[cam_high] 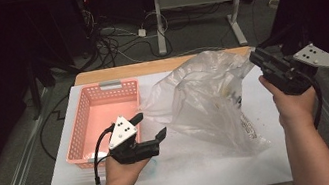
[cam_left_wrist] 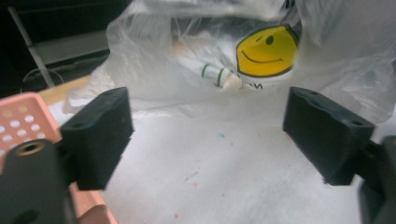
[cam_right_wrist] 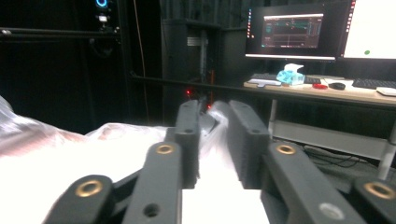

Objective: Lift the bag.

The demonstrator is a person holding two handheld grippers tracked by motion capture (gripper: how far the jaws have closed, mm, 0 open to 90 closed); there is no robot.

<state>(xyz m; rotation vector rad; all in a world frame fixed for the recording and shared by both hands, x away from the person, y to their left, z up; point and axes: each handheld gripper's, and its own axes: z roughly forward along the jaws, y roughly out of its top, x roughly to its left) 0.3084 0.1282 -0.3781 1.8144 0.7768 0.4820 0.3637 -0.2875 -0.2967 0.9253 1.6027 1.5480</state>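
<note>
Your left gripper (cam_high: 150, 127) stands wide open and empty beside the crumpled clear plastic bag (cam_high: 204, 101); your right gripper (cam_high: 254, 57) pinches that bag's upper edge, jaws slightly parted.

Table (cam_high: 176, 176) with basket (cam_high: 104, 107), bag (cam_high: 205, 106)

A clear plastic bag (cam_left_wrist: 327, 56) bears a yellow smiley face (cam_left_wrist: 266, 50); the perforated basket (cam_high: 86, 116) is pink.

Two black fingers (cam_left_wrist: 98, 135) are spread wide over the white desk (cam_left_wrist: 210, 168). Beyond them a clear plastic bag (cam_left_wrist: 177, 60) with a yellow smiley (cam_left_wrist: 266, 51) is seen; a pink basket (cam_left_wrist: 21, 121) is glimpsed at left.
</note>
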